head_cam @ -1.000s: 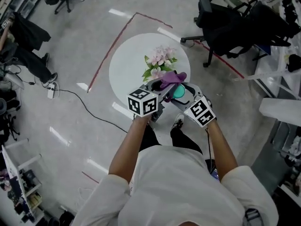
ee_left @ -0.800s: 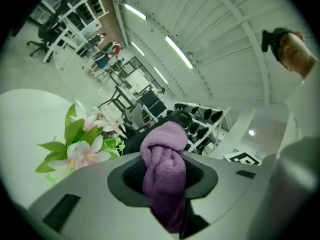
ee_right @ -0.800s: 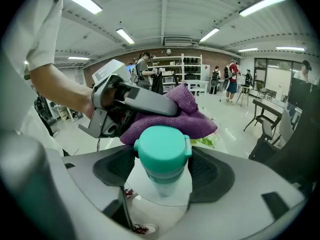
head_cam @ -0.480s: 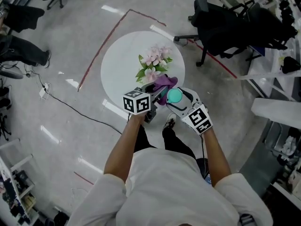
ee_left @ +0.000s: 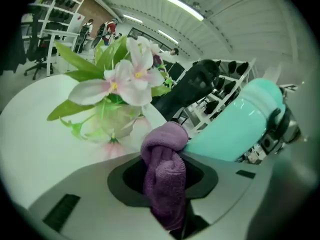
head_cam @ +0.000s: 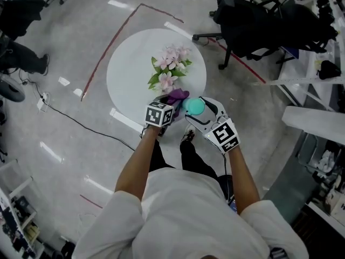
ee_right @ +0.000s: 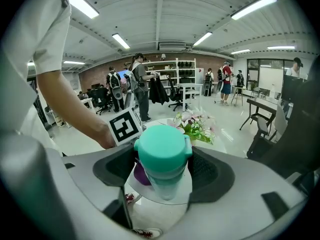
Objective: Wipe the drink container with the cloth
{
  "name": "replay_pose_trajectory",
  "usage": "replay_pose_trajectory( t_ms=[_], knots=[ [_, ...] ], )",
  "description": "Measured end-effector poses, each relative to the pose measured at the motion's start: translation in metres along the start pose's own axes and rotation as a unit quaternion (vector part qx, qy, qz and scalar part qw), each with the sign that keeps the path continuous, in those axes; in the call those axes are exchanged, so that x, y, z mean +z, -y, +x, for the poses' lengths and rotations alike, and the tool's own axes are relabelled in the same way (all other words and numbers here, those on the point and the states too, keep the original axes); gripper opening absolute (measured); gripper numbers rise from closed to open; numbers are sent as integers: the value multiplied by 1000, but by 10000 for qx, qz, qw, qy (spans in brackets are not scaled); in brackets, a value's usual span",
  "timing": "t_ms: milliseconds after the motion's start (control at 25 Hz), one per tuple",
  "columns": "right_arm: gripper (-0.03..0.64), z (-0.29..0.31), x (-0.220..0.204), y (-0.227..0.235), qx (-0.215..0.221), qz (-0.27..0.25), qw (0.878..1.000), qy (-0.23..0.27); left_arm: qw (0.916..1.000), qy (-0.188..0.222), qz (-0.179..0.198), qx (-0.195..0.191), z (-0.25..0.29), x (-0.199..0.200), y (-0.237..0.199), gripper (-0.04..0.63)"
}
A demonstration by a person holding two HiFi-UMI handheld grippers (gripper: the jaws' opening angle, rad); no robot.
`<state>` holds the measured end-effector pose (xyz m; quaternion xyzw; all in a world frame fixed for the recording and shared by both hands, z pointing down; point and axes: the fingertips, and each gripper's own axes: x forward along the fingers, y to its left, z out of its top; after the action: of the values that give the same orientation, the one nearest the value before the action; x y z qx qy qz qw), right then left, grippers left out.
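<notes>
My right gripper (ee_right: 162, 176) is shut on a drink container with a teal lid (ee_right: 162, 151), held upright above the near edge of the round white table (head_cam: 129, 74). In the head view the teal lid (head_cam: 194, 106) shows between the two grippers. My left gripper (ee_left: 167, 204) is shut on a bunched purple cloth (ee_left: 164, 171), whose top presses against the teal container (ee_left: 240, 124) at its side. The purple cloth (head_cam: 177, 96) lies just left of the container in the head view, and it peeks out behind the bottle (ee_right: 141, 176) in the right gripper view.
A bunch of pink flowers with green leaves (head_cam: 170, 63) stands on the table just beyond the grippers. Black office chairs (head_cam: 259, 20) stand at the upper right. A cable (head_cam: 81, 120) runs over the floor at left, and red tape (head_cam: 110, 45) marks it.
Both grippers have stayed together with cloth and container. The head camera has shifted, so the table and grippers sit higher and further left in the picture.
</notes>
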<state>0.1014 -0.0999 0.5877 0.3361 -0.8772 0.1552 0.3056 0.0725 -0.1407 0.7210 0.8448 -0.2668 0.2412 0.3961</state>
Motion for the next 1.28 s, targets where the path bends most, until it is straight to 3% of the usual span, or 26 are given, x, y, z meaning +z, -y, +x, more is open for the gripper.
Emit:
replay_pose_trajectory(
  t_ms=[120, 240, 440, 560, 680, 880, 1040, 1160, 1280],
  knots=[
    [341, 0, 5, -1, -56, 23, 9999, 122, 9980, 96, 470, 418, -5, -7, -5, 140],
    [342, 0, 7, -1, -239, 141, 9995, 149, 9936, 622, 846, 415, -32, -2, 8, 140],
    [341, 2, 8, 0, -913, 694, 9930, 274, 9865, 1534, 572, 67, -94, 29, 30, 140],
    [342, 1, 8, -4, -1279, 1027, 9861, 274, 9797, 1884, 668, 156, -124, 50, 41, 140],
    [345, 5, 9, -8, -1278, 1031, 9863, 160, 9751, 2084, 701, 279, -146, 63, 44, 140],
    [395, 1, 8, -6, -832, 577, 9948, 92, 9681, 2379, 770, 153, -171, 75, 54, 143],
    [403, -6, 5, -13, 445, -115, 9989, -22, 9611, 2661, 730, 87, -191, 80, 61, 143],
    [402, -10, 4, -18, 1185, -1085, 9865, -323, 9591, 2760, 608, 158, -201, 78, 65, 143],
    [402, -6, 3, -16, 1593, -2074, 9628, -682, 9553, 2902, 540, 155, -208, 76, 74, 144]
  ],
)
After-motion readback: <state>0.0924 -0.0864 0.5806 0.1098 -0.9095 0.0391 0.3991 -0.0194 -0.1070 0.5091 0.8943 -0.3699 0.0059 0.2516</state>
